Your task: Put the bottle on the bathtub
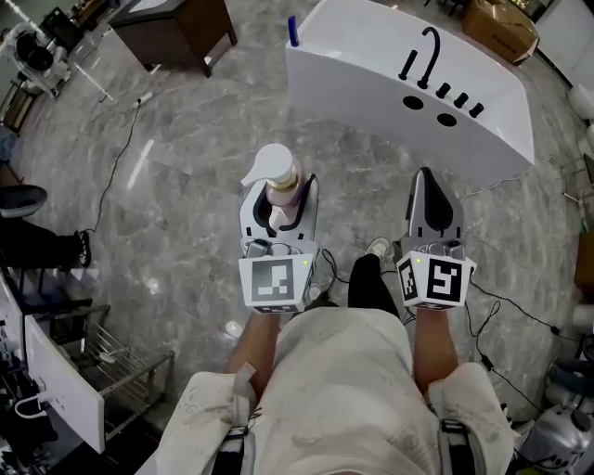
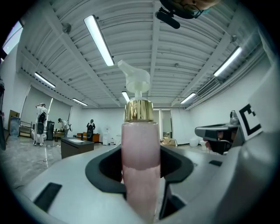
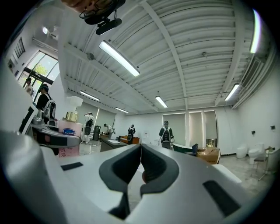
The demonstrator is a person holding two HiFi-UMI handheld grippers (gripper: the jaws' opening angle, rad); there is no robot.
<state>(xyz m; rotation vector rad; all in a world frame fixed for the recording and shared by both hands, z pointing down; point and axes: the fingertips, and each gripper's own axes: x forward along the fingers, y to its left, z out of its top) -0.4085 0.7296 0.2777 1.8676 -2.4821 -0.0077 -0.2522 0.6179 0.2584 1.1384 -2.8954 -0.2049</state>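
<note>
Dark cabinet [image 1: 181, 32], cardboard box [image 1: 501, 26], wire rack [image 1: 137, 367]

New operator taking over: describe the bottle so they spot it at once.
Start at the white bathtub at the top of the head view, then drop down-left to the left gripper. The bottle stands upright between its jaws: pale pink body, gold collar, white pump head. The right gripper holds nothing.

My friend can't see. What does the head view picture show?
The person's left claw grips an upright pink pump bottle with a white nozzle, while the right claw is shut and empty. A white bathtub stands ahead on the grey marble floor.
</note>
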